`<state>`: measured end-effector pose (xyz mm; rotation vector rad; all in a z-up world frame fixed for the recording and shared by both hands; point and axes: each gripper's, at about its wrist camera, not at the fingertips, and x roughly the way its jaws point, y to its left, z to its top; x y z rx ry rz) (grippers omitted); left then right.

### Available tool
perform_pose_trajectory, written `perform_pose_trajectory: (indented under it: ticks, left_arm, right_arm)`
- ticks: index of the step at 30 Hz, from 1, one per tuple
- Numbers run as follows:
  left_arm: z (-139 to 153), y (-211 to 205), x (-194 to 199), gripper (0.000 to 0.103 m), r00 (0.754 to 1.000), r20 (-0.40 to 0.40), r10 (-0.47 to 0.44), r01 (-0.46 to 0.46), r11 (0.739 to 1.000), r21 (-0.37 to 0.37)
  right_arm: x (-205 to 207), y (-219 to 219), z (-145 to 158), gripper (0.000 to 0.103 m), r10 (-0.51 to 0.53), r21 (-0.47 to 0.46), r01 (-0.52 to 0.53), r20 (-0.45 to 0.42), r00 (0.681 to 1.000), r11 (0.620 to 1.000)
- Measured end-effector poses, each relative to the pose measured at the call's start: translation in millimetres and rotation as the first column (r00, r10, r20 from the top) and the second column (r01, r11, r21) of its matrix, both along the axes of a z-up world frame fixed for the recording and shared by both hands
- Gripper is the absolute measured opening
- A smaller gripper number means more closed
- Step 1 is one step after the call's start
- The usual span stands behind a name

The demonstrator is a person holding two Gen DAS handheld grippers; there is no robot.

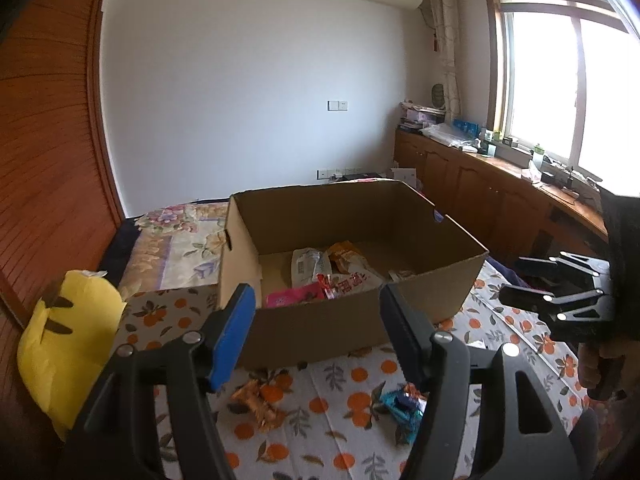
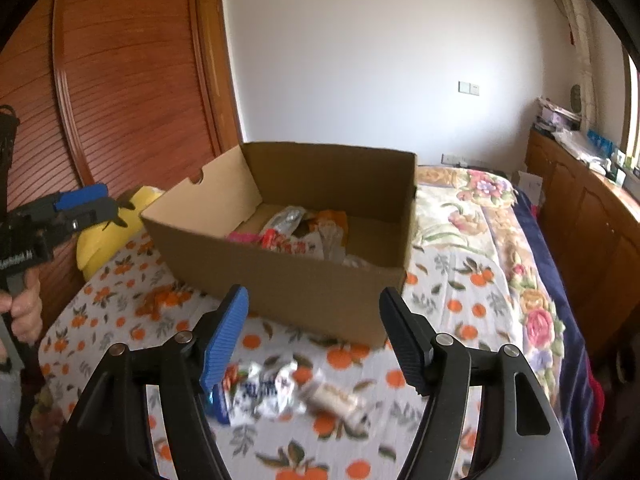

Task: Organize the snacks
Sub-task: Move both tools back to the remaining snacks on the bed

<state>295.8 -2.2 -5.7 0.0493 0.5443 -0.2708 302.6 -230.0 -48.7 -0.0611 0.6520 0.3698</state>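
Note:
An open cardboard box stands on the bed and holds several snack packets. My left gripper is open and empty in front of the box. On the cloth below it lie an orange wrapper and a teal wrapper. My right gripper is open with nothing between its fingers. Under it rest a white-and-blue crumpled packet and a pale small bar. The right gripper shows at the right of the left wrist view. The left gripper shows at the left of the right wrist view.
An orange-print cloth covers the near bed, with a floral blanket beyond. A yellow plush toy lies beside the wooden wardrobe. Wooden cabinets run under the window.

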Motion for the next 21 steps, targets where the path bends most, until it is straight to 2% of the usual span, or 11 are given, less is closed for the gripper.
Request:
perform_pose_trajectory:
  ticks: [10, 21]
  left_arm:
    - [-9, 15, -47, 0.065, 0.998, -0.037, 0.045, -0.045, 0.999, -0.017]
    - [-14, 11, -77, 0.065, 0.997, -0.039, 0.070, -0.071, 0.997, -0.008]
  right_arm:
    - [-46, -23, -15, 0.070, -0.050, 0.033, 0.052, -0.044, 0.998, 0.998]
    - [-82, -26, -16, 0.072, -0.039, 0.029, 0.040, -0.038, 0.999, 0.999]
